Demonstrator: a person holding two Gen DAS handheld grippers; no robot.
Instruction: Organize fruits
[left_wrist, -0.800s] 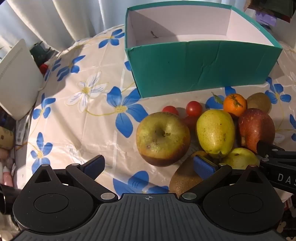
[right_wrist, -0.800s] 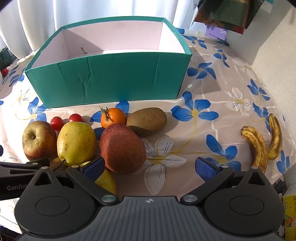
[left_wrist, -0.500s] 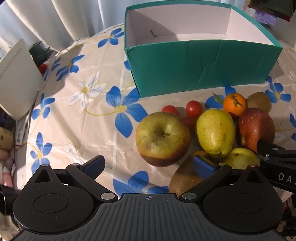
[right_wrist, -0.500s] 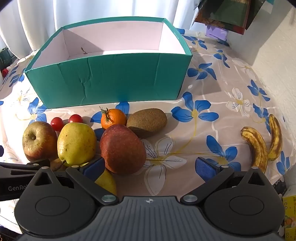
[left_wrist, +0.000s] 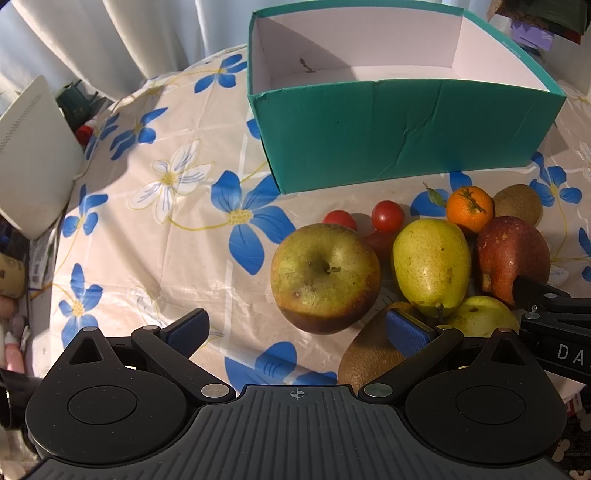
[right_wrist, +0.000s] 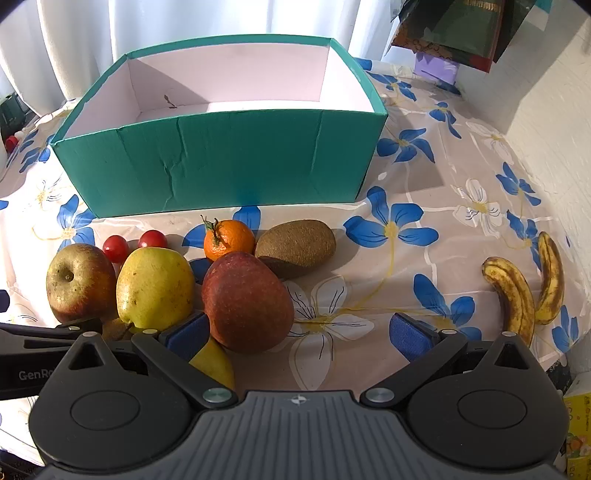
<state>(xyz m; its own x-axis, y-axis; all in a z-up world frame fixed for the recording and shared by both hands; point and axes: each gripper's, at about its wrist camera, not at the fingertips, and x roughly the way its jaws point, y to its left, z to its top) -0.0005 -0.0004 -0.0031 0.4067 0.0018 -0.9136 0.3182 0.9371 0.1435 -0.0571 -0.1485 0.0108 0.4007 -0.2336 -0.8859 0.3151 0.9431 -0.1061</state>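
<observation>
Fruits (right_wrist: 155, 288) lie clustered on the surface just in front of the empty teal box (right_wrist: 221, 158). We hover both grippers' jaws wide open, holding nothing; next we likely close on 1 fruit.

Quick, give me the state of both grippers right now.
Left gripper: open, holding nothing.
Right gripper: open, holding nothing.

Each gripper, the left gripper (left_wrist: 295, 328) and the right gripper (right_wrist: 299, 332), has a black ribbed body, two round discs, silver screws, blue ridged pads (left_wrist: 186, 330), and white lettering at frame edges.
</observation>
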